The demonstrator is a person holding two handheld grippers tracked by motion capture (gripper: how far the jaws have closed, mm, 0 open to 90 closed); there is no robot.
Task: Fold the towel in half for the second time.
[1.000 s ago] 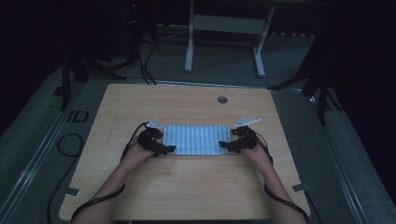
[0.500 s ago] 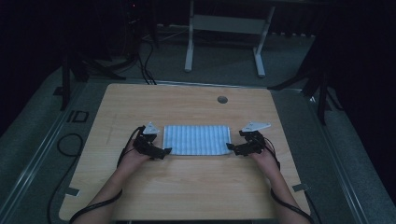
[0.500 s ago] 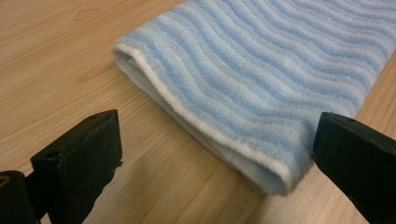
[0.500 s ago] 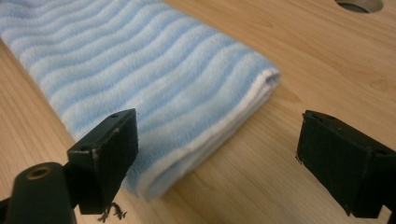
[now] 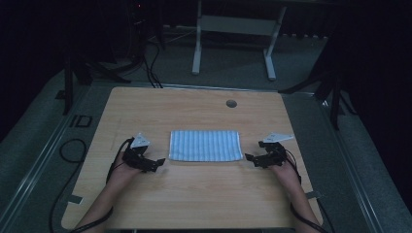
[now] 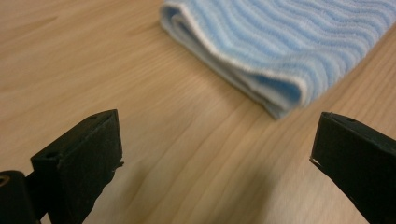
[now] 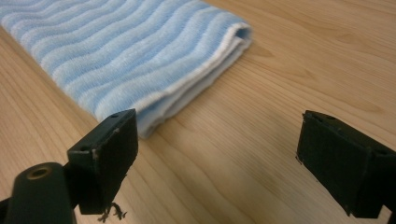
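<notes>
Item: folded blue-and-white striped terry cloth [image 5: 205, 145], rectangular, lying flat on the light wooden tabletop [image 5: 194, 111], roughly midway between the left and right edges and somewhat nearer the person's edge than the far one. Layered fold edges with white hems visible at both short ends in the gripper views [image 6: 280, 51] [image 7: 135, 60].

Left gripper [image 5: 156, 164]: black, two-jaw, held in the person's left hand [image 5: 121, 172], just beside the cloth's near-left corner, not touching it. Jaws spread wide, holding nothing; bare wood between them [image 6: 212, 158].

Right gripper [image 5: 248, 158]: black, two-jaw, held in the right hand [image 5: 282, 170], just beside the cloth's near-right corner, apart from it. Jaws spread wide, nothing between them [image 7: 217, 154].

Also present: round grey grommet [image 5: 231, 103] near the tabletop's far edge.
</notes>
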